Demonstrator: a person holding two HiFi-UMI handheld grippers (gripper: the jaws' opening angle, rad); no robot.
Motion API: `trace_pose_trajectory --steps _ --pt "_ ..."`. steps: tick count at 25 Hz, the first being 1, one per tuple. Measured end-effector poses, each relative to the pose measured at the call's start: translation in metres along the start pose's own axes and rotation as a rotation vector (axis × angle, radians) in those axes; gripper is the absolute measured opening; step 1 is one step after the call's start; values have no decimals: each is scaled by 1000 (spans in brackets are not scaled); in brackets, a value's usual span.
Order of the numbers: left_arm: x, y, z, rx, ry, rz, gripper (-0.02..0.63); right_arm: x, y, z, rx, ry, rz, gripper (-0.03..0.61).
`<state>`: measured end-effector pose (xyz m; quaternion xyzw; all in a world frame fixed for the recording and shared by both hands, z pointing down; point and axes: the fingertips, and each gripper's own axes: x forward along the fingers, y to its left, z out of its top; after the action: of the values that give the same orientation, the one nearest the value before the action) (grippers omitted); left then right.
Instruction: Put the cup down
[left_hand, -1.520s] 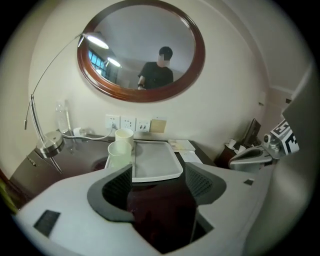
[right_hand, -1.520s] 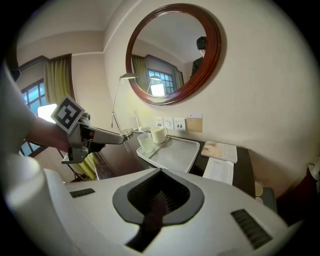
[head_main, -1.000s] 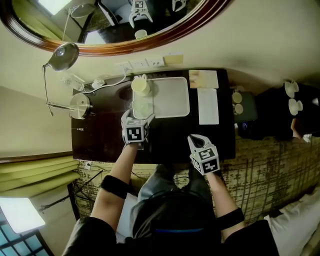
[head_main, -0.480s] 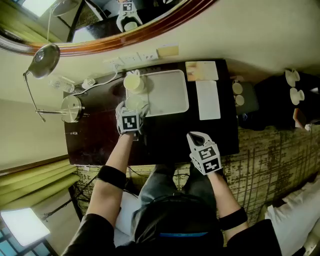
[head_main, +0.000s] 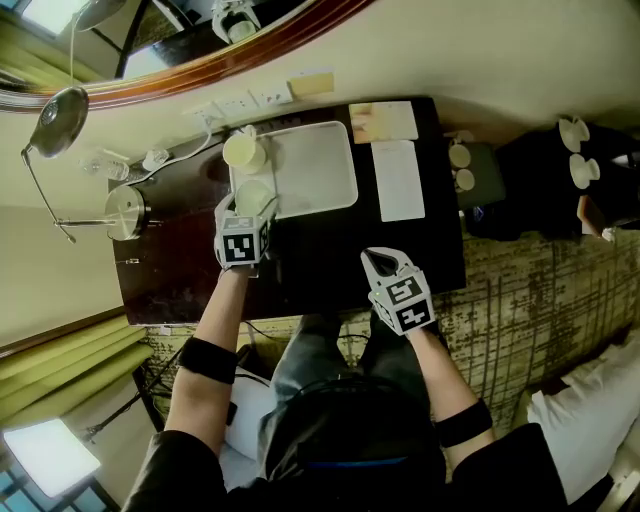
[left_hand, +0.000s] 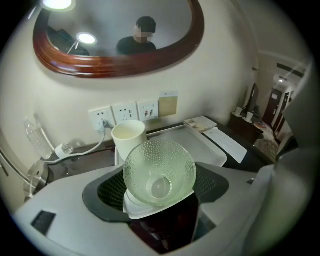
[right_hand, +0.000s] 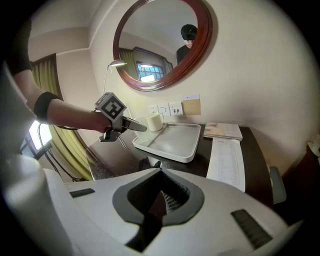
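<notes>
Snugly, the left gripper's (head_main: 250, 208) jaws, which have just been closing, press on both sides of the glass cup (left_hand: 159, 172) at the near left corner of the tray (left_hand: 200, 142), just in front of a mug (left_hand: 129, 135). The right gripper (right_hand: 159, 176) is closed and empty over the front edge of the table (head_main: 320, 260).

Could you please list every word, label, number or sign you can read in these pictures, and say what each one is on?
No text can be read anywhere.
The printed sheet on the table: lines of print, too small to read.
The booklet beyond it: blurred, unreadable.
The yellowish card beside the wall sockets: no legible print.
The glass cup and the cream cup: no print visible.
</notes>
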<state>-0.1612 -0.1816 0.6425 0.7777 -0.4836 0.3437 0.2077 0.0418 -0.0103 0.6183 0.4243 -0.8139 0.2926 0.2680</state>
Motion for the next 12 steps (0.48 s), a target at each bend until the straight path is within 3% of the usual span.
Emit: trace_pose_trajectory --steps 6,12 --pt "-24 -85 0 125 -14 -155 382 -10 -18 -2 13 0 -17 2" --pt "-31 -171 -17 183 12 -294 382 -18 -39 -3 23 -2 -38 2"
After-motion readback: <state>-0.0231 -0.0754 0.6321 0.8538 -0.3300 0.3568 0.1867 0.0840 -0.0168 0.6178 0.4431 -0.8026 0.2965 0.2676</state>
